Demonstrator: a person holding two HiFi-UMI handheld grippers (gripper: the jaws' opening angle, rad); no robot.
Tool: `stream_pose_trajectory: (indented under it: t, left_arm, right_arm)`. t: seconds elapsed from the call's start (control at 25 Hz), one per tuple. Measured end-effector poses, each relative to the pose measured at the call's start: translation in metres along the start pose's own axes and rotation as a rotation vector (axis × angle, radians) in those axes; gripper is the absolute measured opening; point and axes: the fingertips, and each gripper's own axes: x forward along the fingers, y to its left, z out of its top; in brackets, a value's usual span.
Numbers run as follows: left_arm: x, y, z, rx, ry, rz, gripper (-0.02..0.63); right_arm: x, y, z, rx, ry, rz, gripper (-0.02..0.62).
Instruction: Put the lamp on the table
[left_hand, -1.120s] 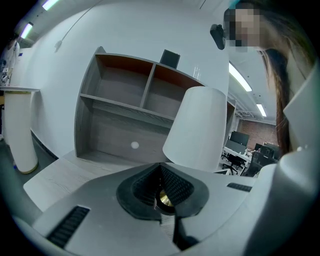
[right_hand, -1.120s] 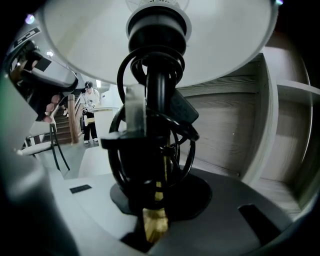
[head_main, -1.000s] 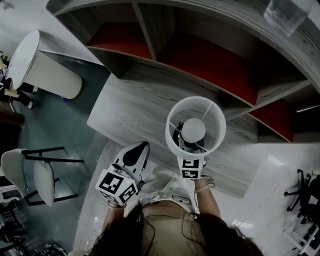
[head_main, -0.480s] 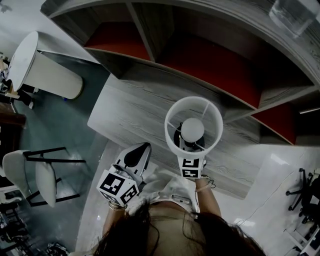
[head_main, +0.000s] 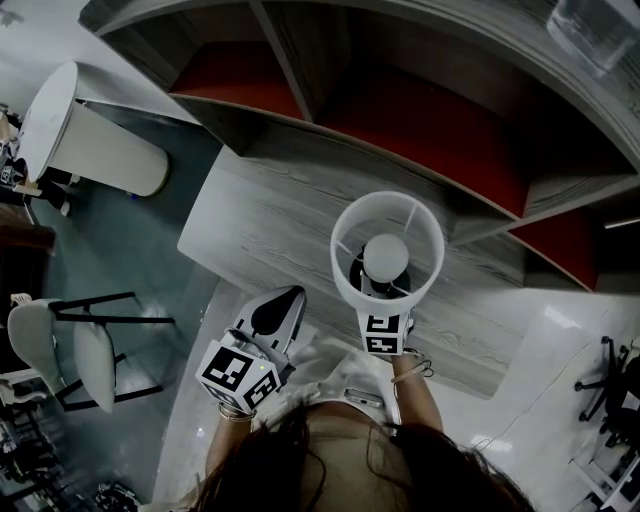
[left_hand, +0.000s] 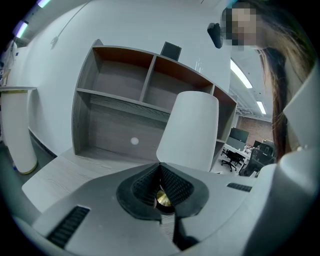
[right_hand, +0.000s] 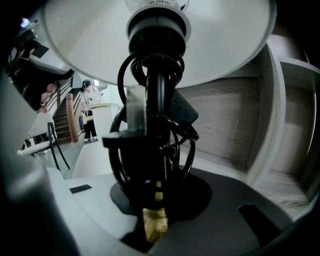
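The lamp (head_main: 388, 250) stands upright in the middle of the head view, its white round shade (head_main: 352, 282) open to the camera with the bulb (head_main: 386, 256) in the centre. It sits over the near part of the grey wood table (head_main: 262, 232), in front of the shelf unit (head_main: 420, 120) with red back panels that fills the top of the frame. The right gripper (right_hand: 157, 195) has its fingers clamped on the lamp's black stem (right_hand: 156, 95), where a black cord (right_hand: 121, 150) is wound in loops just below the shade. The lamp's base does not show in any view, so I cannot tell whether it touches the table. The left gripper (left_hand: 160, 166) is at the lower left of the lamp and apart from it, its fingers pressed together with nothing between them. In its own view the shade rises just beyond the fingertips. A white chair (head_main: 62, 350) stands on the floor at the left edge of the head view.
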Motion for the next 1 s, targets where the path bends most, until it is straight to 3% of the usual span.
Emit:
stream_pose_trajectory:
  t: [1.0]
  left_arm:
    - [0.005,-0.012,-0.005,-0.003,0.015,-0.045,0.005]
  right_arm:
    - [0.0,0.002,-0.005,-0.014,-0.009,0.015,0.075]
